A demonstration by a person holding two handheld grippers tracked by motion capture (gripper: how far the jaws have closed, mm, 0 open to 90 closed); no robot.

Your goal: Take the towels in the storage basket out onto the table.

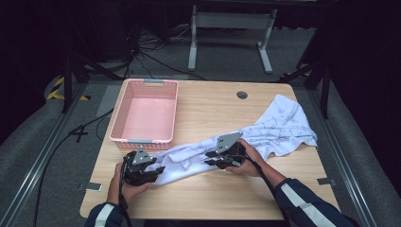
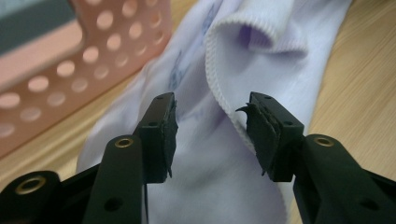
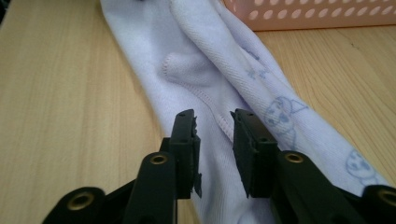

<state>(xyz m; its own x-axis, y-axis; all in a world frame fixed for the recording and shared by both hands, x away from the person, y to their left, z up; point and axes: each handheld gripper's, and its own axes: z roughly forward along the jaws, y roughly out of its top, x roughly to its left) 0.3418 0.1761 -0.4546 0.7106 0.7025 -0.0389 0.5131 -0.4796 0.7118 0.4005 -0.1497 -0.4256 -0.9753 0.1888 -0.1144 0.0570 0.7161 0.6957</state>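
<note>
- The left gripper (image 1: 156,170) sits at the near left of the table (image 1: 213,194), over the near-left end of the white garment (image 1: 265,135). In its own view the jaws stand apart, with the ribbed hem (image 2: 224,88) passing between them and no pad pressing on cloth, so it is released.
- The right gripper (image 1: 210,163) is a little farther in and to the right, over the garment's middle stretch. Its jaws are parted too, and a raised seam (image 3: 205,95) lies just ahead of the gap. It holds nothing.
- The garment's long axis runs diagonally from the near left to the far right, where it spreads wide near the table's right edge.
- Both grippers sit on that axis. The left one is nearer the hem end, so I judge that end falls to it.
- The pink basket (image 1: 118,127) stands at the far left, empty, just beyond the left gripper and touching the cloth's edge or nearly so.
</note>
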